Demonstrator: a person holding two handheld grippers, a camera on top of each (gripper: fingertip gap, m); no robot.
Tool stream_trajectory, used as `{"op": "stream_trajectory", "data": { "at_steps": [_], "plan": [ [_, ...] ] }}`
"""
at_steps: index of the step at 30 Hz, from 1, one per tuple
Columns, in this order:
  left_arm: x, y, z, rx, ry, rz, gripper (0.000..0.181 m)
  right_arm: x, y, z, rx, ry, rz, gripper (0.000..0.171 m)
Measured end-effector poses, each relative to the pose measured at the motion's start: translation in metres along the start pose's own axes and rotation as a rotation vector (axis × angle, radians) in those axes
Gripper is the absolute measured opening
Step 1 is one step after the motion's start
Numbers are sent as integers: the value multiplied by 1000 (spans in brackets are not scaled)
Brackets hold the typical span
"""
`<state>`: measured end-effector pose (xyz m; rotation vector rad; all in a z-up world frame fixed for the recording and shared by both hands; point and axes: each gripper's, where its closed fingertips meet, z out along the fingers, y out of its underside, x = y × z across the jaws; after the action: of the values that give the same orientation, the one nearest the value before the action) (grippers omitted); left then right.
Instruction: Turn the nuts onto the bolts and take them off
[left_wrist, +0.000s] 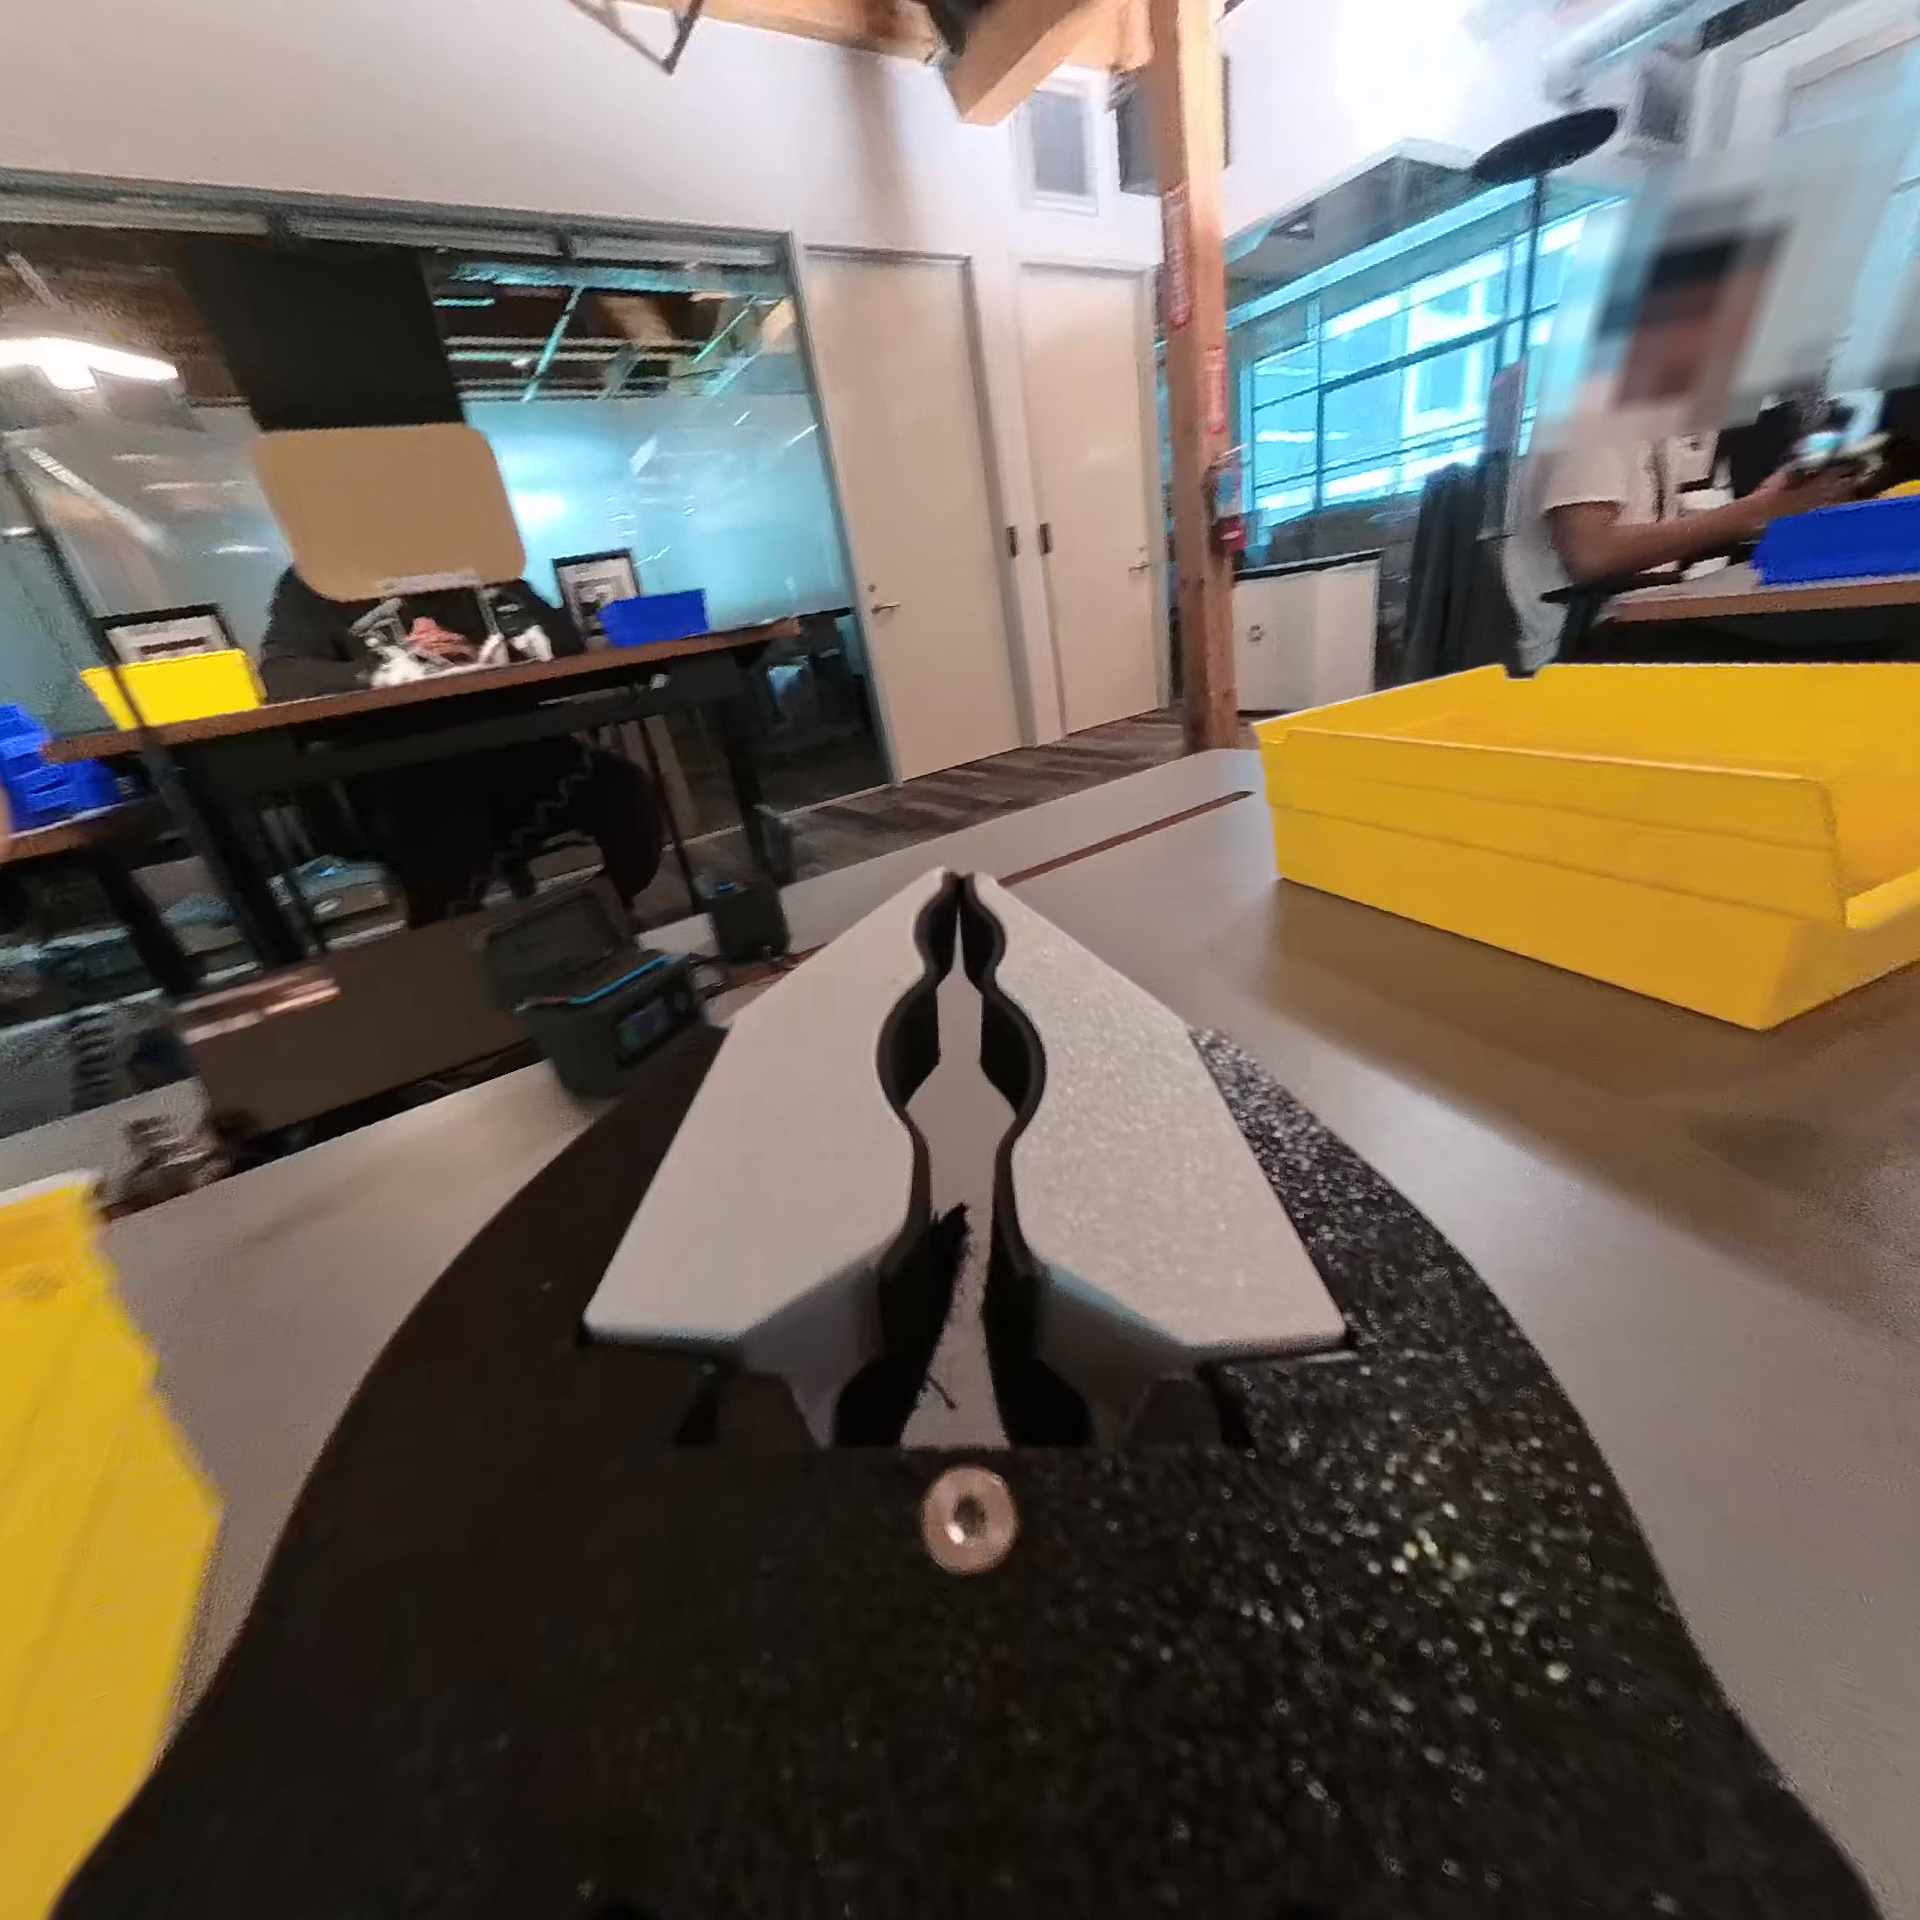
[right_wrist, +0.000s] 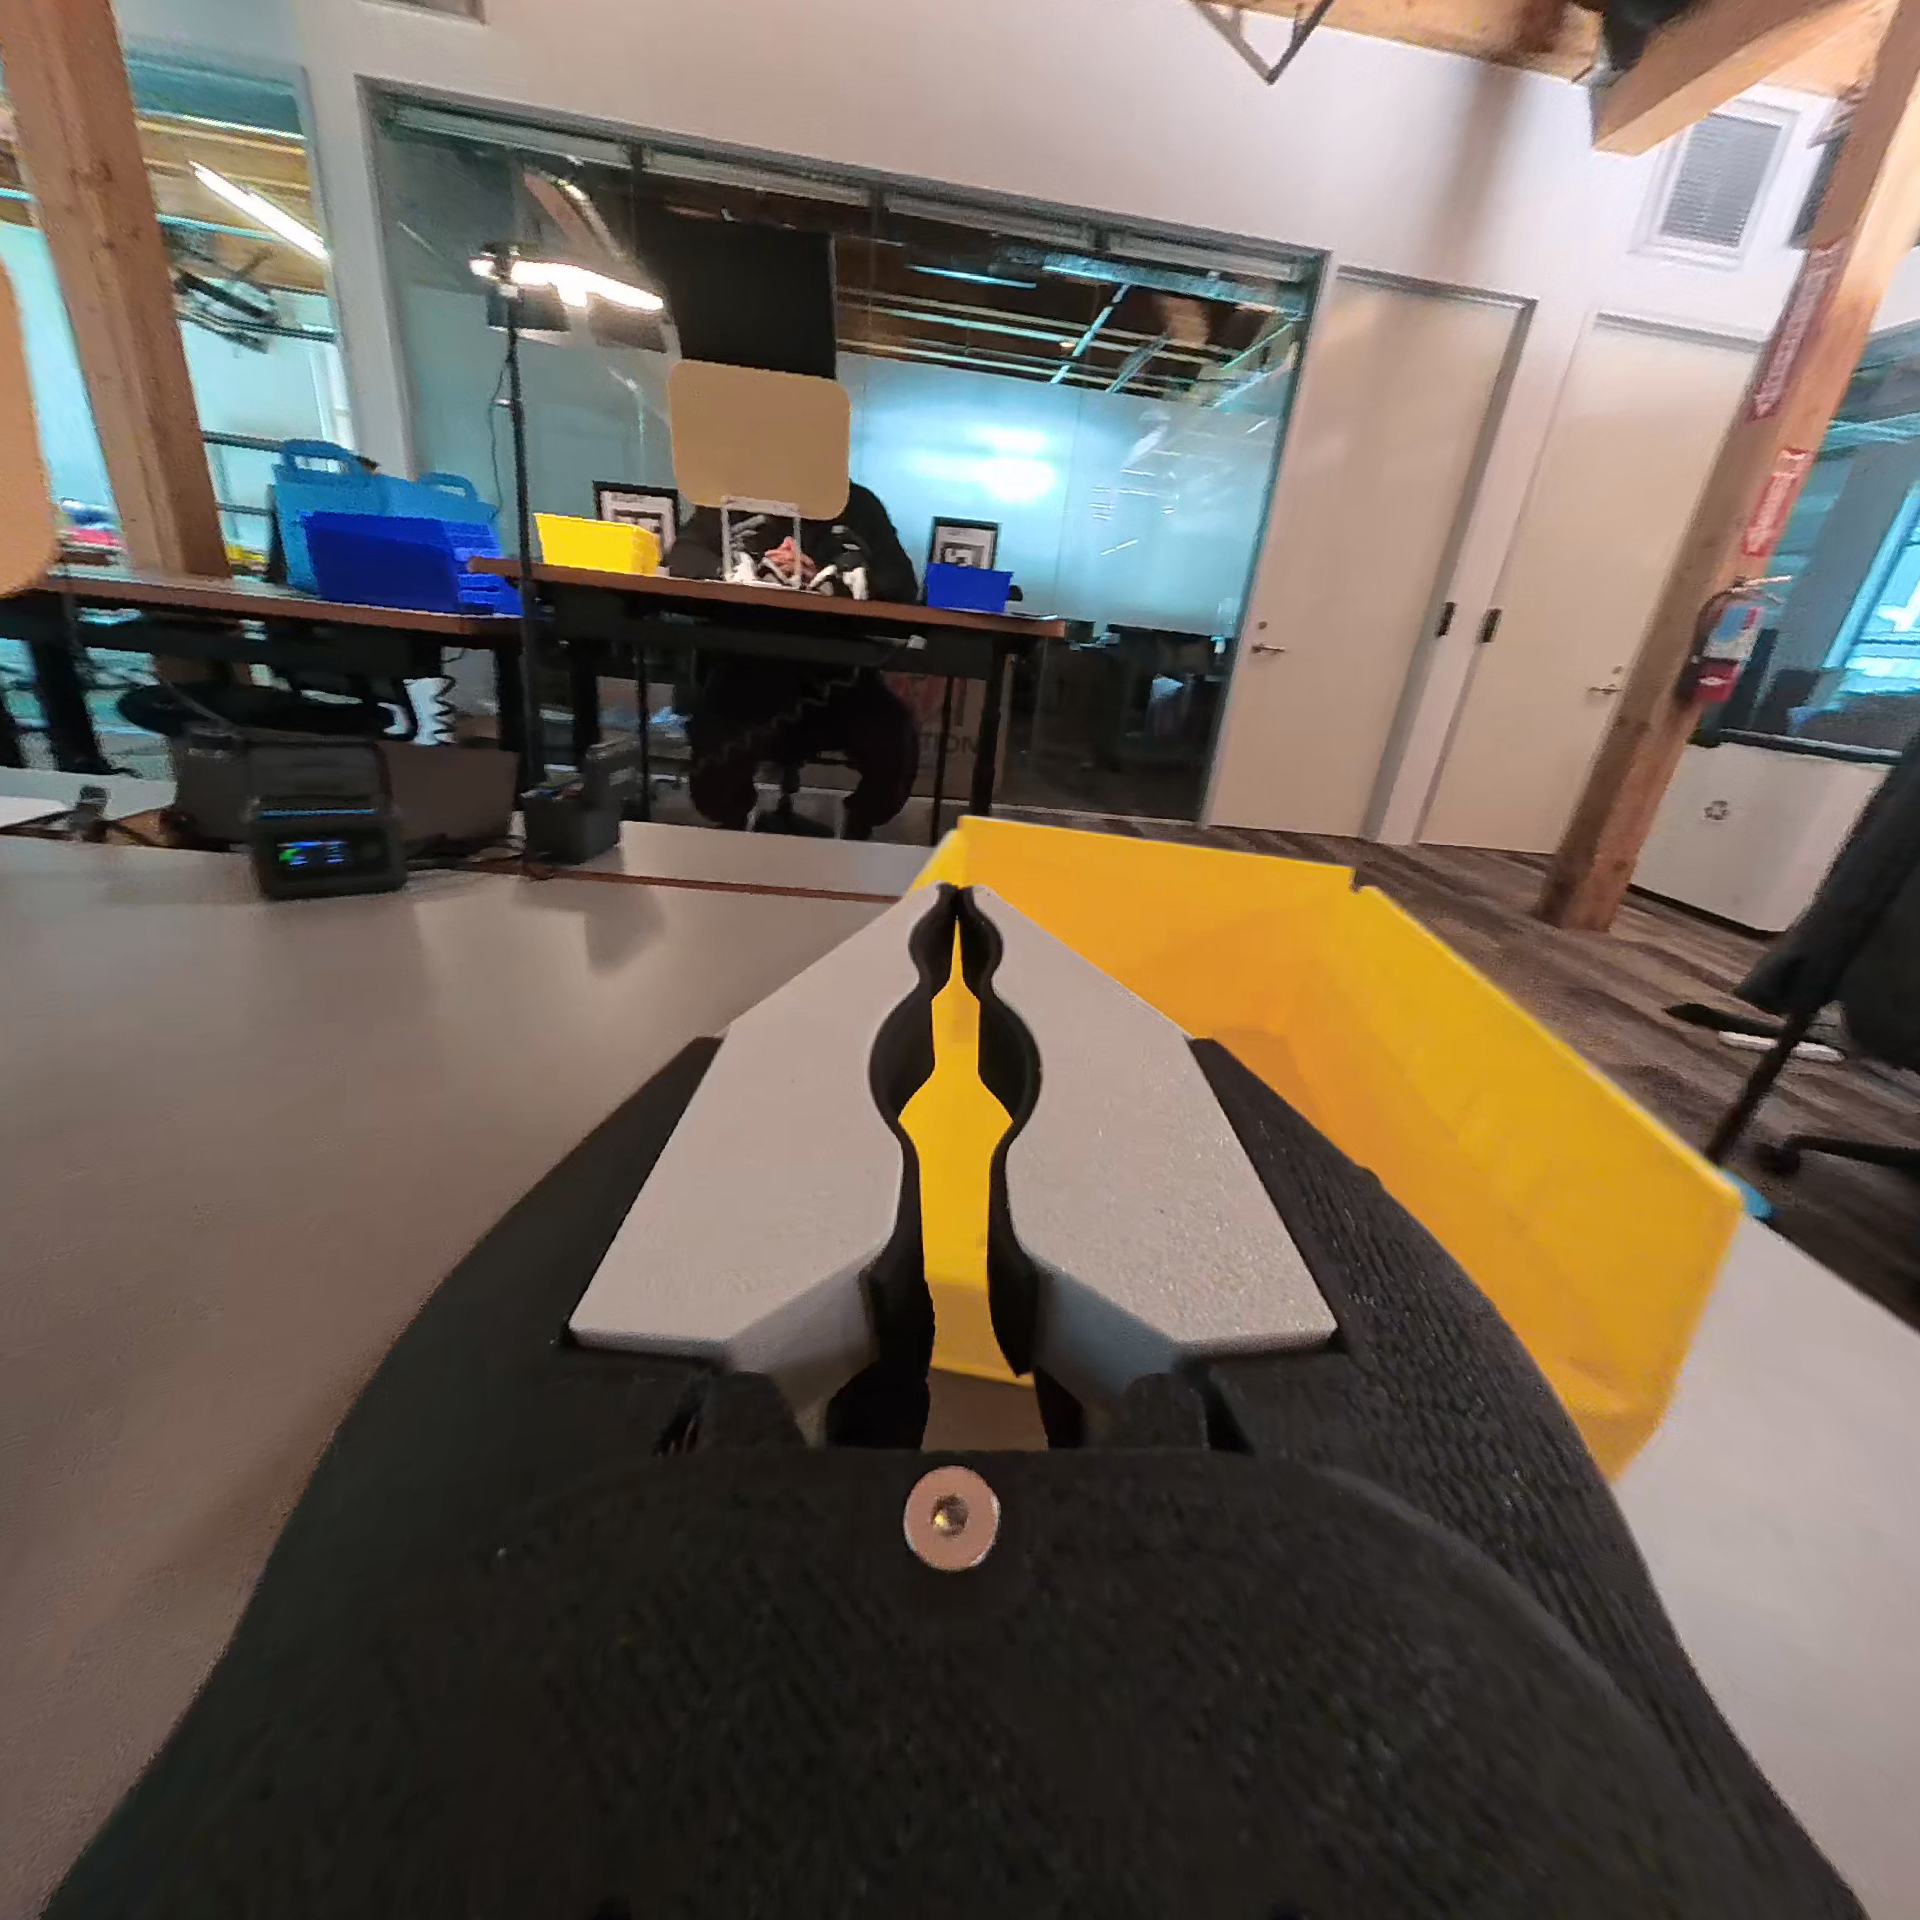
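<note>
My left gripper (left_wrist: 958, 885) is shut with its grey fingertips touching and nothing between them; it is held low over the grey table (left_wrist: 1455, 1091). My right gripper (right_wrist: 958, 894) is also shut and empty, held above the near left corner of a yellow bin (right_wrist: 1455, 1091). No nuts or bolts show in either view. The inside of the yellow bin is mostly hidden behind my right gripper's body.
A yellow bin (left_wrist: 1579, 831) stands on the table at the right in the left wrist view, another yellow bin (left_wrist: 73, 1507) at its left edge. A power station (right_wrist: 312, 831) stands past the table's far edge. People sit at other desks beyond. About 35 centimetres separates my left fingertips from my right.
</note>
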<state>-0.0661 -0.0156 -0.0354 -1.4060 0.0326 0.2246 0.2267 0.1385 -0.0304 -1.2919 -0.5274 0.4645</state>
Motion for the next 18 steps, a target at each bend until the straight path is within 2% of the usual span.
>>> {"op": "stream_trajectory", "data": {
  "at_steps": [2, 6, 8, 12, 13, 16, 18],
  "plan": [
    [-12, -11, -25, -50, -58, 0, 0, 16, -4, 4, -6, 49, -34, 0],
    [-62, -19, -85, -196, -279, -24, 0, 56, -9, 17, -63, 147, -131, 0],
    [-87, -14, -115, -278, -392, -71, 31, 80, -4, 26, -131, 191, -152, 18],
    [-108, 16, -155, -462, -476, -174, 105, 124, 31, 41, -365, 216, -95, 87],
    [-110, 26, -160, -500, -486, -178, 111, 132, 43, 42, -438, 219, -73, 96],
    [-112, 57, -172, -641, -489, -204, 114, 143, 78, 39, -613, 182, -6, 98],
    [-111, 74, -176, -709, -472, -232, 106, 147, 95, 35, -701, 177, -3, 86]
  ]
}}
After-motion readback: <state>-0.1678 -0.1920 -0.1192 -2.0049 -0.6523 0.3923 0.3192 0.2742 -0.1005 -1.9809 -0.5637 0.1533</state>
